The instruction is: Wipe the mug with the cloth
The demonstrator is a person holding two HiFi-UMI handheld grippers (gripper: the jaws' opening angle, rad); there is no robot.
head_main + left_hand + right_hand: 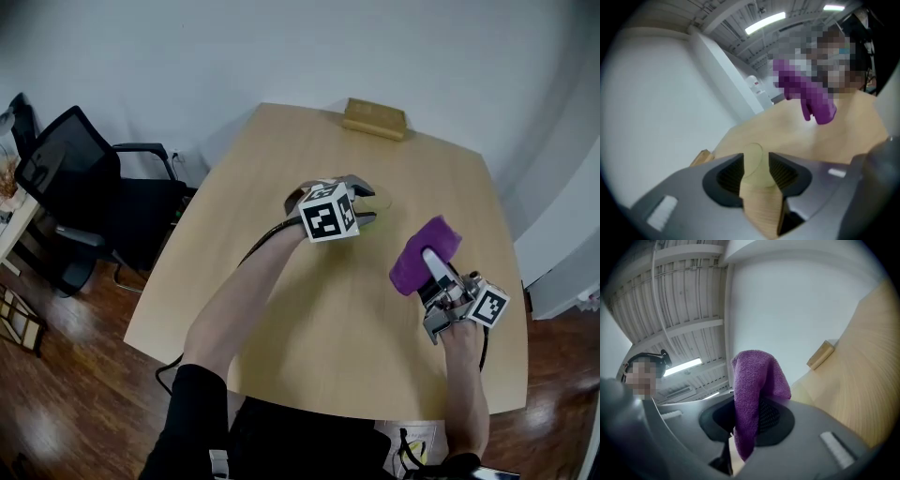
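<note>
- Fingers (pixel 727 177) of the left gripper (pixel 755 164) wide apart, let go, squeezing nothing.
- Between those fingers, the mug (pixel 752 158): pale yellow-green, on the wooden table (pixel 843 136), close to the middle of it in the head view.
- Too blurry to say if a finger just touches the mug.
- Inside of the mug not to be seen from any view, so no telling what is in it.
- Farther back, at the far edge of the table, a small wooden block (pixel 375 118), well apart from the mug.
- To the right of the mug, the purple cloth (pixel 424 253), held up off the table, near the mug but not touching it.
- Fingers (pixel 772 416) of the right gripper (pixel 747 423) squeezed tight on the cloth.
- Top of the cloth sticking up past the fingertips and folding over, with a thinner bit hanging down between the fingers.
- Right gripper over the right side of the table, apart from the left gripper.
</note>
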